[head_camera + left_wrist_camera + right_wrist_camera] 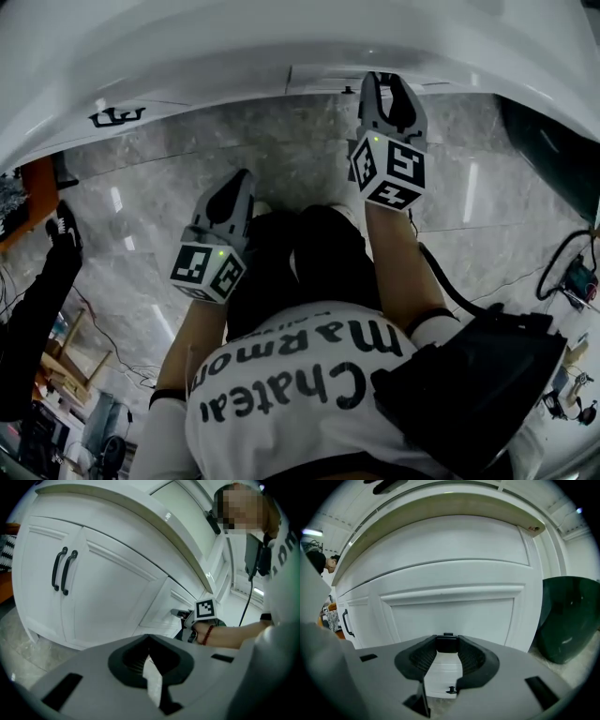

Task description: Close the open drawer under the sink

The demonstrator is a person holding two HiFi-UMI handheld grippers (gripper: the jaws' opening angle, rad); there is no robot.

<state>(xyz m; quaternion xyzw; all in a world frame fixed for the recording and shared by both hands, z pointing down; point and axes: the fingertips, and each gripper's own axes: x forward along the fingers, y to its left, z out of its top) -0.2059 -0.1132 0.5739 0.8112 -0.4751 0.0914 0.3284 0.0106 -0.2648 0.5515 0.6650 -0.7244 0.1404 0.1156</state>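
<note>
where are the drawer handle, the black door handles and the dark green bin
drawer handle (447, 644): right gripper view, the black end between the jaws
black door handles (68, 572): left gripper view, middle of the right-hand bar
dark green bin (567, 616): right gripper view, its side wall

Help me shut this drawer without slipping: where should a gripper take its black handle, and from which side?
Take the black handle at its middle, coming straight at the drawer front. It stands out from the flat panel, so a jaw fits each side. The right gripper is closed on it that way.
</note>
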